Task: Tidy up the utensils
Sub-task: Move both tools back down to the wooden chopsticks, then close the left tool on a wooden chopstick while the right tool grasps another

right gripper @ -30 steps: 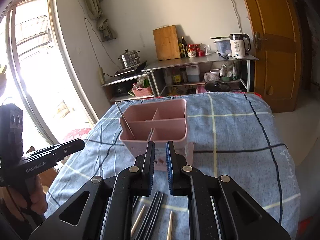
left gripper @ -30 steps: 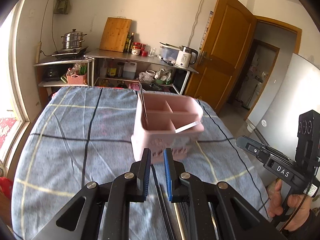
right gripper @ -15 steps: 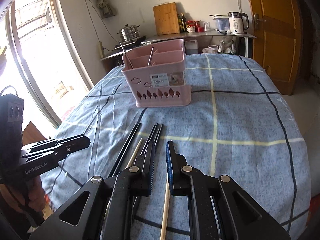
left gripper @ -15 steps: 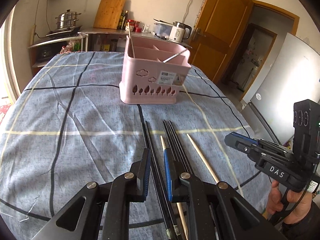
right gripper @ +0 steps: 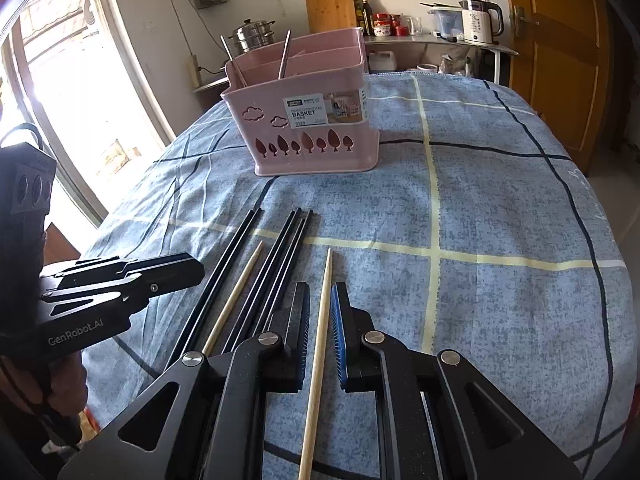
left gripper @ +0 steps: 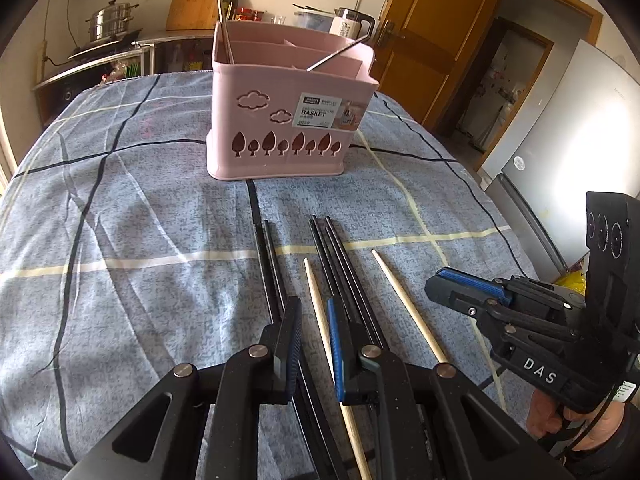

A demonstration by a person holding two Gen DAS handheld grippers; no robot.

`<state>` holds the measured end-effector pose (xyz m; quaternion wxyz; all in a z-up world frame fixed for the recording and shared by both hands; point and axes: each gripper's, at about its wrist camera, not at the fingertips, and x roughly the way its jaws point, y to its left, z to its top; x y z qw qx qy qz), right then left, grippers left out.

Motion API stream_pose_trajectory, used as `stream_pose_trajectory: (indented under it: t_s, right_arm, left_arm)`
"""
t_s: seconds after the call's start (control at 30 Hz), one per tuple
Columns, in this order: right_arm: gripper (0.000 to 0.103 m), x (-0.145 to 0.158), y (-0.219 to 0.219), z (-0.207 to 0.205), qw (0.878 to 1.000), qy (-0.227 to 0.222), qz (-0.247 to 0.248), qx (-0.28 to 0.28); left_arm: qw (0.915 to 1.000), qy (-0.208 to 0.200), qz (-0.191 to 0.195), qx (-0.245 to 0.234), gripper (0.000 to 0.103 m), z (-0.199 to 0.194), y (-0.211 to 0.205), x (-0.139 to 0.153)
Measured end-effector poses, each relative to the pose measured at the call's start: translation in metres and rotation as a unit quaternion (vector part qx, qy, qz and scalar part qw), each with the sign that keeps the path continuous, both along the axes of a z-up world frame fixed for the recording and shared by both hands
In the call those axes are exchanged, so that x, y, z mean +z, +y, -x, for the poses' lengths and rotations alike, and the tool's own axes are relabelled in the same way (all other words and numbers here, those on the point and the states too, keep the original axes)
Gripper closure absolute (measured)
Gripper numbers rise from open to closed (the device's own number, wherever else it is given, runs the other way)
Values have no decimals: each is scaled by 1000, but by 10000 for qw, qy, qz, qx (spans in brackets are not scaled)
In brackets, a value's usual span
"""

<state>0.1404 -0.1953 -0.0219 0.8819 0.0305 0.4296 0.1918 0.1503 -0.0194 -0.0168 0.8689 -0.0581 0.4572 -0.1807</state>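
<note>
Both grippers have dropped from above the pink chopstick basket (right gripper: 308, 120) toward the near edge, the right gripper (right gripper: 320, 336) and left gripper (left gripper: 314, 344) each open astride a wooden chopstick (right gripper: 320, 320), ready to grasp.

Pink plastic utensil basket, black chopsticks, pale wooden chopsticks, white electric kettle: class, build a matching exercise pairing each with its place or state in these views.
Things:
1. pink plastic utensil basket
2. black chopsticks
3. right-hand pale wooden chopstick
4. white electric kettle

Places:
A. on the far shelf
B. lined up between the right gripper jaws
C. holds metal utensils
D. lying flat, in bundles

Pairs: 1-C, 2-D, 3-B, 4-A
</note>
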Motion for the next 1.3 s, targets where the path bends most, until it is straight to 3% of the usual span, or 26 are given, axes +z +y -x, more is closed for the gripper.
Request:
stream_pose_trajectory:
  t_s: [0.5, 1.3]
  right_arm:
    - [92, -22, 9, -22, 9991, 290, 251, 168]
    - [94, -21, 3, -50, 9968, 569, 521, -197]
  left_arm:
    - [9985, 331, -410, -111, 90, -36, -25, -25]
    - [9945, 299, -1000, -103, 91, -55, -51, -29]
